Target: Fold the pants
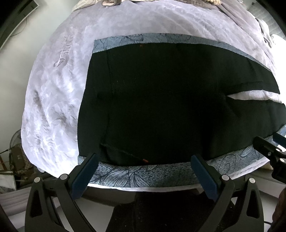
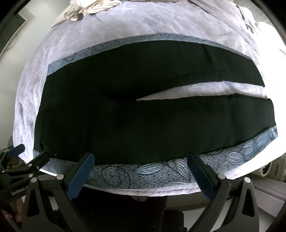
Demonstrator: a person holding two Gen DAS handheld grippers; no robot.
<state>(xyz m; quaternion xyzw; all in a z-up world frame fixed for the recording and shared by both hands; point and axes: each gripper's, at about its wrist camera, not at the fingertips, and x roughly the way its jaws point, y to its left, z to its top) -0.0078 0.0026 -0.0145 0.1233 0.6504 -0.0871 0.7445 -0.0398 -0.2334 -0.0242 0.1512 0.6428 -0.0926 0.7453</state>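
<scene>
Black pants (image 1: 160, 100) lie spread flat across a blue floral-patterned cloth (image 1: 135, 174) on a bed, waistband at the left and both legs running right with a narrow gap between them. The right wrist view shows the same pants (image 2: 143, 125) and the split between the legs. My left gripper (image 1: 144, 160) hovers open over the near edge of the pants close to the waist, holding nothing. Farther along the near leg, my right gripper (image 2: 141, 159) is also open and holds nothing. Each gripper shows at the edge of the other's view.
A pale lilac bedspread (image 1: 59, 100) covers the bed around the blue cloth (image 2: 160, 171). Crumpled bedding (image 2: 85, 10) lies at the far end. A fan and clutter (image 1: 16, 151) stand on the floor at the left. The bed's near edge is just below the grippers.
</scene>
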